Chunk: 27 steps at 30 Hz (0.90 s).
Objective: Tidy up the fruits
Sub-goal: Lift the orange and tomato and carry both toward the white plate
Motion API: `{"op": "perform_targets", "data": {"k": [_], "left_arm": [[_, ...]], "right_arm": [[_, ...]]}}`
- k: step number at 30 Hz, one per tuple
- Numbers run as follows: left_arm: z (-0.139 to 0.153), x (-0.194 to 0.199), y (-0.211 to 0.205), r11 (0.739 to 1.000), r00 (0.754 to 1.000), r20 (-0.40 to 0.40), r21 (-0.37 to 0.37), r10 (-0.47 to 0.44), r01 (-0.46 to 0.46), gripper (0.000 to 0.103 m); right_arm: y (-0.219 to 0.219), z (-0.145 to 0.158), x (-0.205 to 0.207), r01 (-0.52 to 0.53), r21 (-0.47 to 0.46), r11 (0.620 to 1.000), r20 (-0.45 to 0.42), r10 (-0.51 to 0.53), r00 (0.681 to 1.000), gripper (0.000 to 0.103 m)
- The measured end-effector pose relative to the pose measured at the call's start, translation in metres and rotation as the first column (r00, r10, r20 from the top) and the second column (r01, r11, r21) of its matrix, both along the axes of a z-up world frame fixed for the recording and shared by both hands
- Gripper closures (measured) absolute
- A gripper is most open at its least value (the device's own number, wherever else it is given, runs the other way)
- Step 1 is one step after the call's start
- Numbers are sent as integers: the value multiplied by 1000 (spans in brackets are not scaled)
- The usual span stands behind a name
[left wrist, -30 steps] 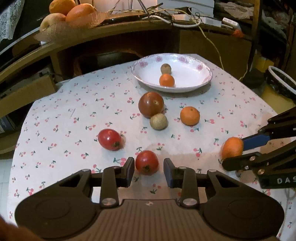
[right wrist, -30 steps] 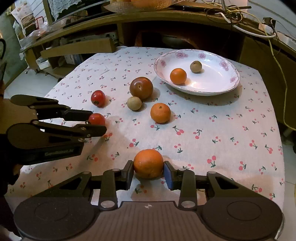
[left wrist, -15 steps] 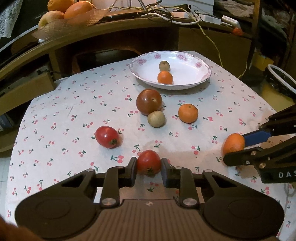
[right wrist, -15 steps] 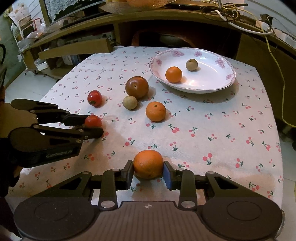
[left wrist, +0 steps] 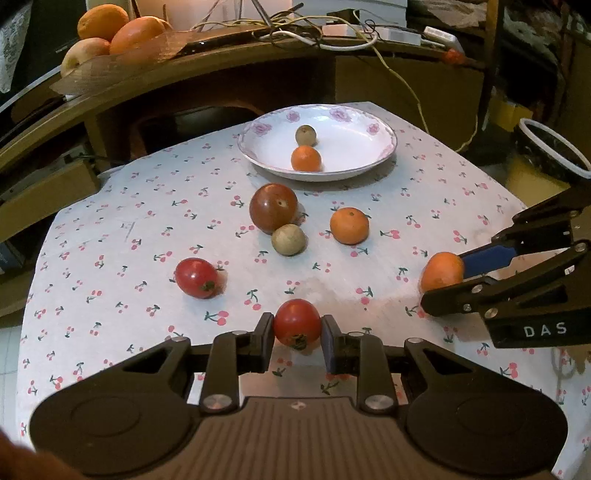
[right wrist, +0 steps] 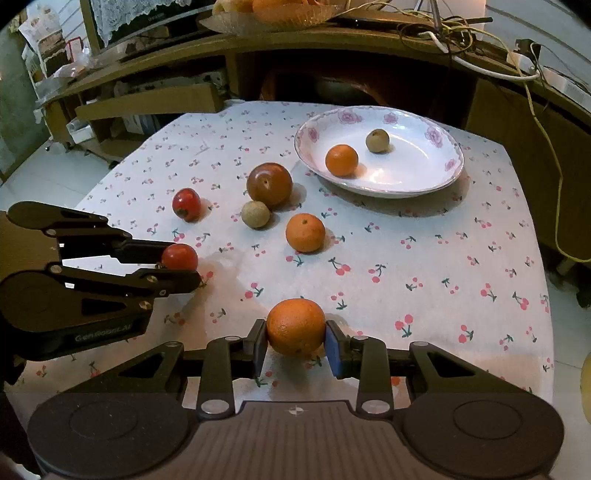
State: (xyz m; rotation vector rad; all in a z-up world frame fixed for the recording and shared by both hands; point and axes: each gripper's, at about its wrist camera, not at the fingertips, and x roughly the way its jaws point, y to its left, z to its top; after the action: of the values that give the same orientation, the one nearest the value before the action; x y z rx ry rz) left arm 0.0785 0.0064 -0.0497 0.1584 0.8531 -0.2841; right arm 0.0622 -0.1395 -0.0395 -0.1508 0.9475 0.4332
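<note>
My left gripper [left wrist: 297, 338] is shut on a small red tomato [left wrist: 296, 322], held just above the cherry-print tablecloth. My right gripper [right wrist: 296, 345] is shut on an orange [right wrist: 295, 326]; it also shows in the left wrist view [left wrist: 441, 271]. A white flowered plate [left wrist: 369, 147] at the far side holds a small orange [left wrist: 306, 158] and a brown longan-like fruit [left wrist: 306, 134]. On the cloth lie a second red tomato [left wrist: 195, 277], a large dark red fruit [left wrist: 273, 207], a tan round fruit [left wrist: 288, 240] and an orange [left wrist: 349, 225].
A curved wooden shelf [left wrist: 184, 74] rises behind the table, with a tray of oranges [left wrist: 110, 33] and cables [left wrist: 332, 33] on it. A white-rimmed black container [left wrist: 550, 147] stands off the table's right side. The table edge [right wrist: 546, 258] drops to the floor.
My left gripper closed on the near red tomato and lifted it slightly. My right gripper kept its hold on the orange and rose a little.
</note>
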Motion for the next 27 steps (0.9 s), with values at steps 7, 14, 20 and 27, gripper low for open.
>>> {"op": "perform_targets", "data": {"k": [7, 14, 20, 27], "left_arm": [[-7, -2, 0, 1000, 1000, -16, 8, -2, 3, 70], [-7, -3, 1, 1000, 1000, -12, 12, -6, 6, 70], [-6, -5, 1, 1000, 1000, -16, 19, -1, 2, 70], [-3, -5, -2, 1000, 1000, -15, 27, -11, 11, 70]], "right_arm": [[2, -5, -2, -19, -19, 1000, -13, 19, 1000, 67], [2, -5, -3, -22, -21, 1000, -20, 21, 1000, 66], [1, -5, -4, -13, -15, 1000, -20, 13, 1000, 68], [2, -2, -6, -18, -31, 999, -8, 17, 1000, 69]]}}
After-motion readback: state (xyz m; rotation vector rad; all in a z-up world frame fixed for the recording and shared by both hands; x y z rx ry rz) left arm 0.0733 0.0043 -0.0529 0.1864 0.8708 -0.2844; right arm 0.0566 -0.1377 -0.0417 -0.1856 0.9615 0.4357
